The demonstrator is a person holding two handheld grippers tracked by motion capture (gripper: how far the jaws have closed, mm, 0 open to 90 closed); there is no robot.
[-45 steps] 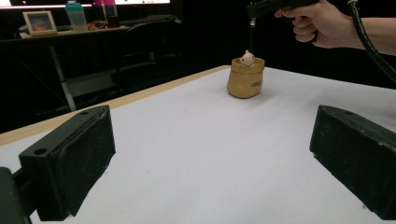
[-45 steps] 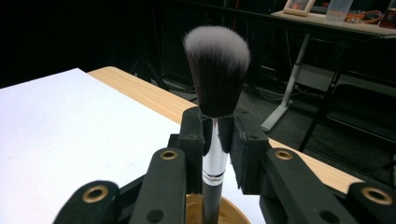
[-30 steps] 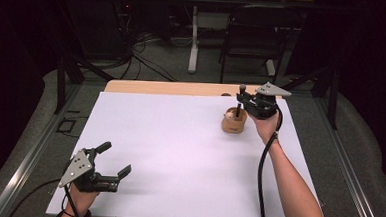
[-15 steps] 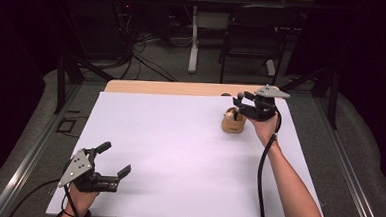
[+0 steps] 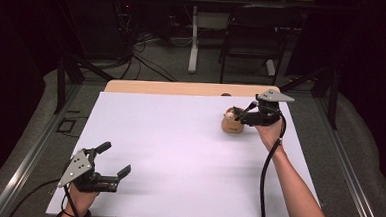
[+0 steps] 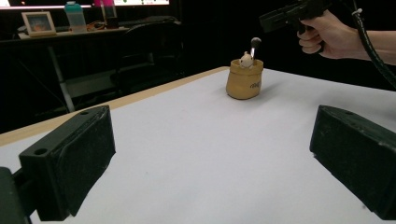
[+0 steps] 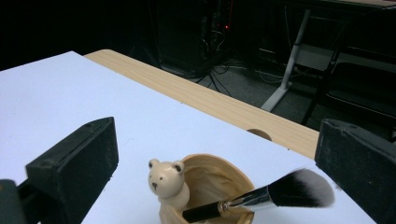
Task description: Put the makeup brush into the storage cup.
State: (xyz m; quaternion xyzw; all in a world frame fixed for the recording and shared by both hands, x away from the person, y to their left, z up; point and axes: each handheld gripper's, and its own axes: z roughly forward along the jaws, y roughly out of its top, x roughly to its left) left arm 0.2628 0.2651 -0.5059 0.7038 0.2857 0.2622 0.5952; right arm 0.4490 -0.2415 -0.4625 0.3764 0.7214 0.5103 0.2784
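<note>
A tan pot [image 5: 232, 124] with a small bear figure [image 7: 167, 179] on its rim stands at the far right of the white sheet. A makeup brush [image 7: 280, 193] leans in the pot [image 7: 210, 184], its bristles up and out over the rim. My right gripper [image 5: 241, 112] hovers just above and to the right of the pot. Its jaws have just been opening and now stand wide, with the brush below and between them and no pad on it. My left gripper [image 5: 114, 158] rests open and empty near the front left corner. The left gripper view shows the pot [image 6: 244, 79] and brush [image 6: 255, 44] far off.
The white sheet [image 5: 178, 158] covers most of a wooden table [image 5: 182, 88], whose bare strip at the back has a round hole [image 7: 259, 134]. A chair [image 5: 249, 41] and desk legs stand behind it. Each gripper trails a black cable.
My right gripper's jaws went from shut to wide and let go of the brush, which now leans in the pot. That gripper tipped from upright toward level. The left gripper stayed put.
</note>
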